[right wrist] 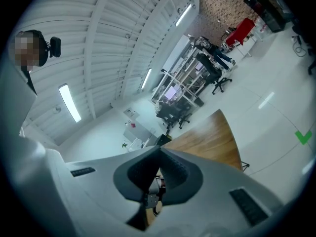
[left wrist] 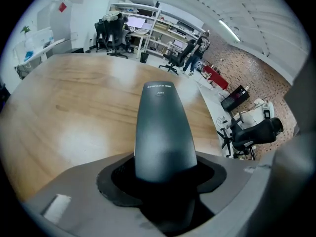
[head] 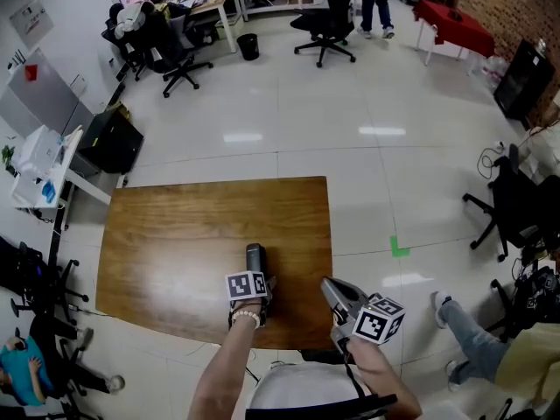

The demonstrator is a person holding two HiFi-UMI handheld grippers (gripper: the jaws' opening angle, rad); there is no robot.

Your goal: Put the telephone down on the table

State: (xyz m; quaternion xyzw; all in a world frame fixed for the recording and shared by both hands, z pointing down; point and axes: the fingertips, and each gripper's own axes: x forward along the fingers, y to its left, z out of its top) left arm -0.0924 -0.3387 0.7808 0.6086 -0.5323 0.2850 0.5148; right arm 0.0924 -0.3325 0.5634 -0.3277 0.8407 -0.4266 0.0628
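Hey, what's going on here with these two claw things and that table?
A person holds a claw in each hand at a wooden table. The left claw is shut on a dark grey telephone, over the near part of the table. Whether it touches the wood can't be told. The right claw is shut with nothing in it, off the table's near right corner.

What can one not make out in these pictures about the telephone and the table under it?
1. Whether the telephone touches the table: in the head view the marker cube of the left tongs covers its near end; in the left gripper view its own body hides the wood below.
2. The print on its tip: too small to read in the left gripper view.
3. Its rear end: dark between the shut tongs, same view.
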